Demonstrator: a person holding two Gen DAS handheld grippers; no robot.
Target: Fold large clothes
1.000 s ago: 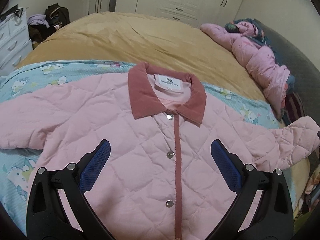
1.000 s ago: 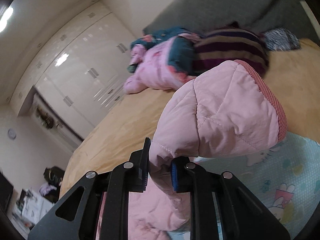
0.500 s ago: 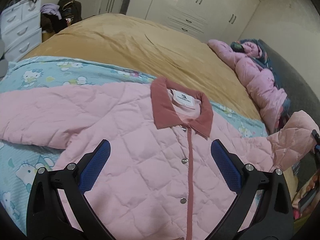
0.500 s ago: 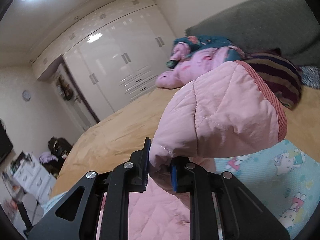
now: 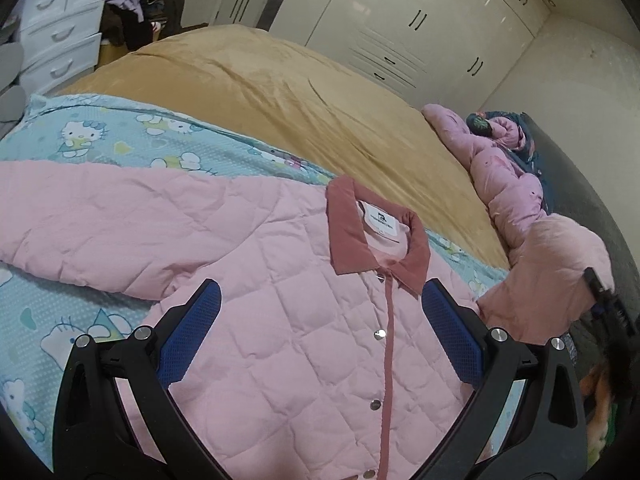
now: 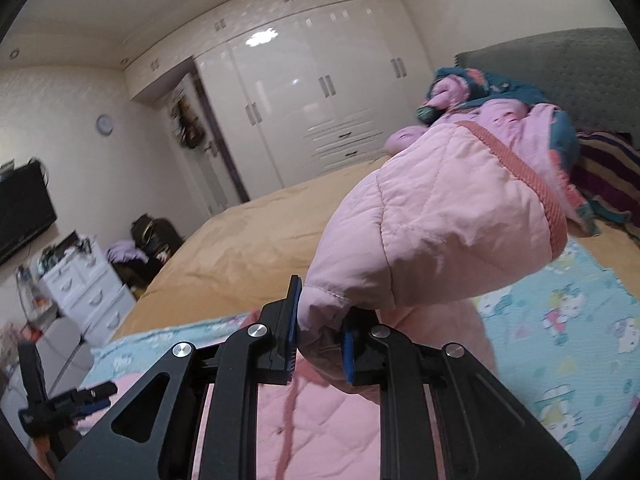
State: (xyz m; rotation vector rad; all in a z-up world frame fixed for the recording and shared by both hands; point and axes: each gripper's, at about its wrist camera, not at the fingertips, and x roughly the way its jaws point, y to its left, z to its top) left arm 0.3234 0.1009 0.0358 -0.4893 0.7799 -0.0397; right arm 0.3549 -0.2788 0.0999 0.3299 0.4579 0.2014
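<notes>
Bedroom light falls on a wide bed [image 5: 280, 92] with a mustard cover, and a blue cartoon-print sheet [image 5: 132, 140] is spread over its near end. Closest to the left tongs [image 5: 320, 336] lies the pink quilted jacket [image 5: 280, 320], flat and front up on that sheet, its snap placket running between the two blue pads. Those tongs point steeply down over the chest of the jacket with their jaws spread wide; nothing is between them and they touch no cloth. Just beyond them sits the dusky-rose collar [image 5: 376, 236] with its white label. One sleeve stretches away to the left of the left tongs, flat on the sheet.

To their right, the other sleeve [image 5: 548, 276] is lifted off the bed. The right tongs [image 6: 320, 344] tilt only gently downward, and their jaws are pressed nearly together, pinching that sleeve [image 6: 436, 232] a little way back from its end. Its cuff, edged with a ribbed rose band [image 6: 524, 184], bulges up and forward beyond the pads, hanging in the air above the jacket's body and the sheet.

Farther off, past the right tongs, a heap of other clothes [image 6: 500, 120] lies against the grey headboard [image 6: 560, 72]. Farthest back stand the white wardrobes [image 6: 312, 96] and a white chest of drawers [image 6: 88, 284].
</notes>
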